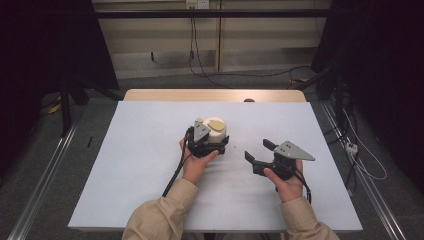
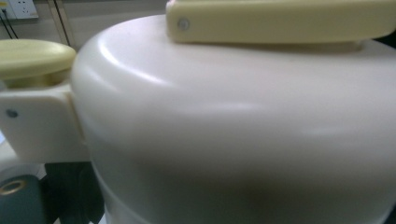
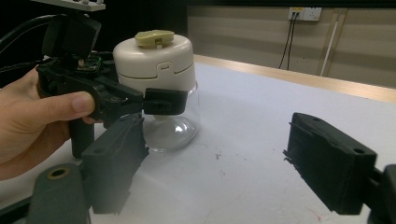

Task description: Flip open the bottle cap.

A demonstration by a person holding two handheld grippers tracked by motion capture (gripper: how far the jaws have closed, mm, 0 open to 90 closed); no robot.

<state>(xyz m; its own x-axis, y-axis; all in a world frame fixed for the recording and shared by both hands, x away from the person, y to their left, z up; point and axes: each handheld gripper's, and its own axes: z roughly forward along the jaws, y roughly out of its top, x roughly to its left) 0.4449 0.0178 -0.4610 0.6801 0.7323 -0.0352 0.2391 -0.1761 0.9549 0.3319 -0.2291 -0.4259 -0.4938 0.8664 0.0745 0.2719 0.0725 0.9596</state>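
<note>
A jar (image 1: 217, 128) with a white lid, a pale yellow handle on top and a clear glass body (image 3: 173, 126) stands near the middle of the white tabletop (image 1: 145, 150). My left gripper (image 1: 217, 144) is shut on it from the near side. In the right gripper view one black pad (image 3: 163, 101) presses the glass just under the lid, and the other is hidden behind the jar. The jar's white lid (image 2: 233, 130) sits very close in the left gripper view. My right gripper (image 1: 257, 149) is to the right of the jar, apart from it, and open (image 3: 219, 158) with nothing between its jaws.
A wooden table edge (image 1: 215, 95) runs along the far side, with a small dark object (image 1: 248, 100) on it. Cables (image 1: 365, 165) lie on the floor to the right, and metal rails (image 1: 40, 190) run along both sides of the table.
</note>
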